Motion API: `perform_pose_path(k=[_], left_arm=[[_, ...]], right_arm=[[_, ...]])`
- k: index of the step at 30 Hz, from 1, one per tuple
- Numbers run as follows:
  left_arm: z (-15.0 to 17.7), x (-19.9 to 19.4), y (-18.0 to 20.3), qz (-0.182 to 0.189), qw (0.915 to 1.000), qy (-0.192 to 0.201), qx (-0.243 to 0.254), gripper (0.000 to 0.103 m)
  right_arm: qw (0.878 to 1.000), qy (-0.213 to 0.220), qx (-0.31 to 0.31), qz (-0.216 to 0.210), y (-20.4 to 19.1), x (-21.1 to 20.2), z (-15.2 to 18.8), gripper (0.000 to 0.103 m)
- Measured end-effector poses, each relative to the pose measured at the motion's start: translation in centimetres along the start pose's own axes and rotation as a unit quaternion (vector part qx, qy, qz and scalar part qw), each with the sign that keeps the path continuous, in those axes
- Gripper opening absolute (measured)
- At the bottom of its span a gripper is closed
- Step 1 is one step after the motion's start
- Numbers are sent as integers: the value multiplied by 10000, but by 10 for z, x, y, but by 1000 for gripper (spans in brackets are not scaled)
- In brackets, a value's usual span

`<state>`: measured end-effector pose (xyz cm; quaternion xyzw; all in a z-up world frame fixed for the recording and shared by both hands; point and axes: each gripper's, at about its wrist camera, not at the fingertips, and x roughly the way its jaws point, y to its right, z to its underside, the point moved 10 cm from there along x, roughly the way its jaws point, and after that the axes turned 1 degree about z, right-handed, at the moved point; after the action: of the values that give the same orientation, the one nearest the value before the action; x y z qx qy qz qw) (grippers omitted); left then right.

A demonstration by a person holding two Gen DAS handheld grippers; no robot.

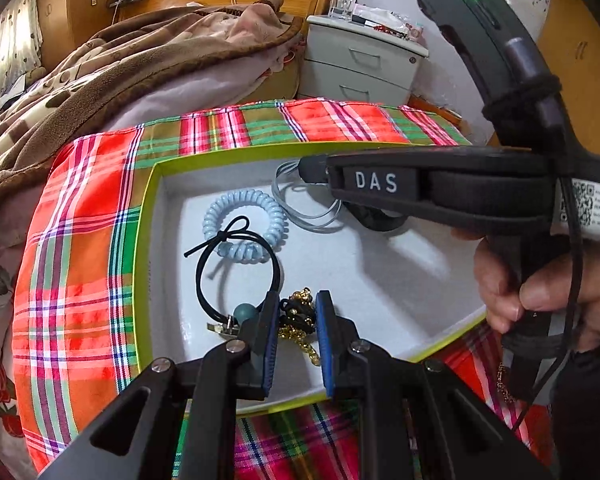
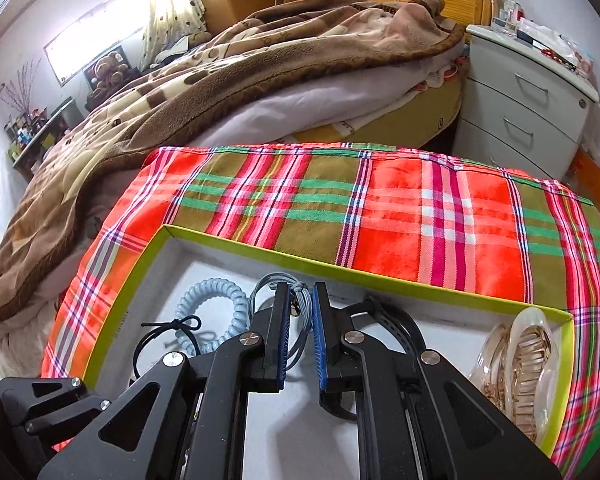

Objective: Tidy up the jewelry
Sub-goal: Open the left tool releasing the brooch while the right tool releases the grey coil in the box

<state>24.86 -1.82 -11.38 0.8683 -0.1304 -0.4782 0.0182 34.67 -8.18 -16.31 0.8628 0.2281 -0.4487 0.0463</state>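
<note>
A white box with a lime-green rim (image 1: pixel 148 216) (image 2: pixel 236 244) lies on a plaid cloth. In it are a pale blue spiral hair tie (image 1: pixel 224 216) (image 2: pixel 204 292), a black elastic cord with a teal bead (image 1: pixel 245 312), a gold chain with a black tie (image 1: pixel 298 322), grey cord loops (image 1: pixel 300 216) (image 2: pixel 304 308), a black strap (image 2: pixel 384 320) and clear hair claws (image 2: pixel 528 352). My left gripper (image 1: pixel 298 304) is open, its fingers either side of the gold chain and black tie. My right gripper (image 2: pixel 300 300) is open around the grey cord loops.
The plaid cloth (image 2: pixel 420 208) covers a low surface beside a bed with a brown blanket (image 2: pixel 220 64). A grey-white nightstand (image 2: pixel 528 96) stands at the back right. A hand (image 1: pixel 540 284) holds the right gripper's handle over the box.
</note>
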Motion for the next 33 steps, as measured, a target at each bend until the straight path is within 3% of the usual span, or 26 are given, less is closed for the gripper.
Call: perform_pose_path(k=[6, 11, 15, 19, 28, 33], left_arm=[[0, 0, -1, 2, 10000, -20, -37, 19], [-1, -1, -3, -17, 10000, -10, -75, 29], [-1, -1, -3, -7, 9999, -13, -122, 30], [-1, -2, -5, -41, 9999, -10, -148, 32], [-3, -17, -5, -4, 9997, 176, -196, 43], [1, -31, -8, -17, 9994, 254, -244, 44]], right_arm=[[9999, 113, -48, 47, -1, -3, -2, 11], [9999, 119, -67, 51, -2, -3, -2, 13], [9999, 105, -36, 33, -1, -2, -2, 16], [9998, 175, -10, -24, -3, -6, -3, 35], [9989, 458, 84, -100, -6, -29, -4, 36], [9979, 639, 116, -67, -6, -48, 1, 36]])
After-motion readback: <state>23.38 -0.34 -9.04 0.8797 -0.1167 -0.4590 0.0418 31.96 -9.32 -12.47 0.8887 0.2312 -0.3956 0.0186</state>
